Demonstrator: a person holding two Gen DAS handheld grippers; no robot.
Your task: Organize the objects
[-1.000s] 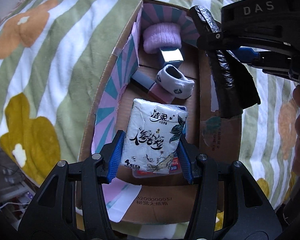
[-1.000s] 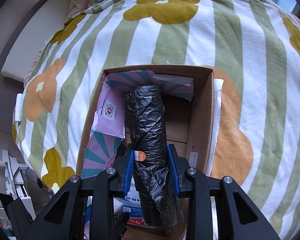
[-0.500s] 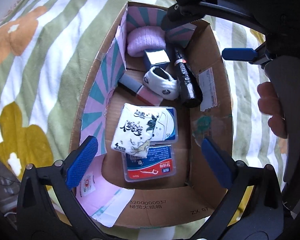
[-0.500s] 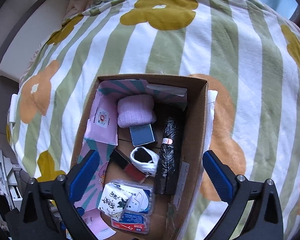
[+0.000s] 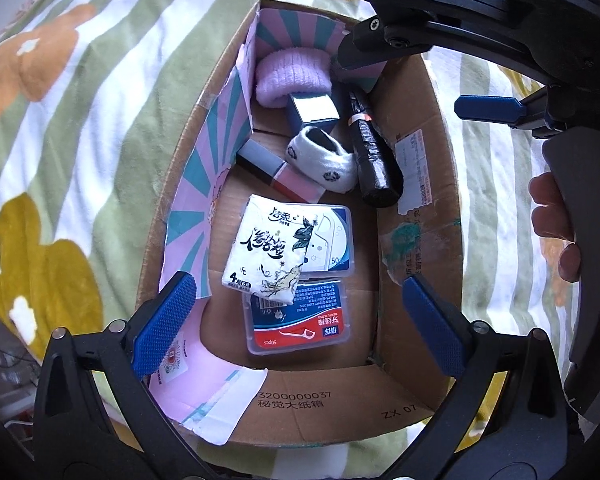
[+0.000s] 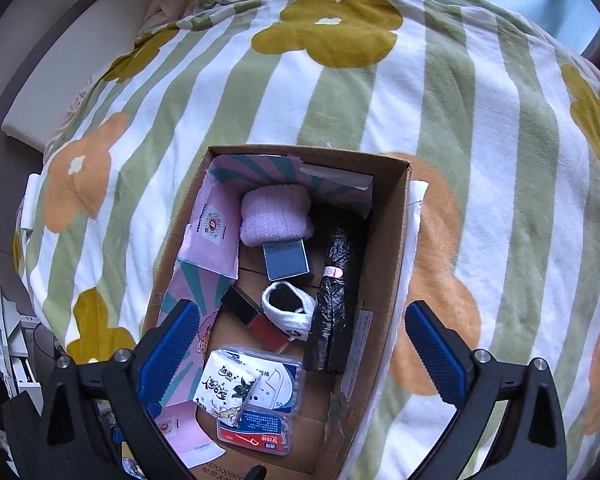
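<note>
Both the left gripper and right gripper hang empty, fingers wide apart, over the cardboard box holding the tissue pack and black bag roll; placing looks done, next probably pull clear.

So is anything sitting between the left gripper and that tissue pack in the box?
Nothing visible. The left gripper is open above the cardboard box, and the tissue pack lies uncovered on top of two clear floss-pick cases, with only open space between it and the fingers.
</note>
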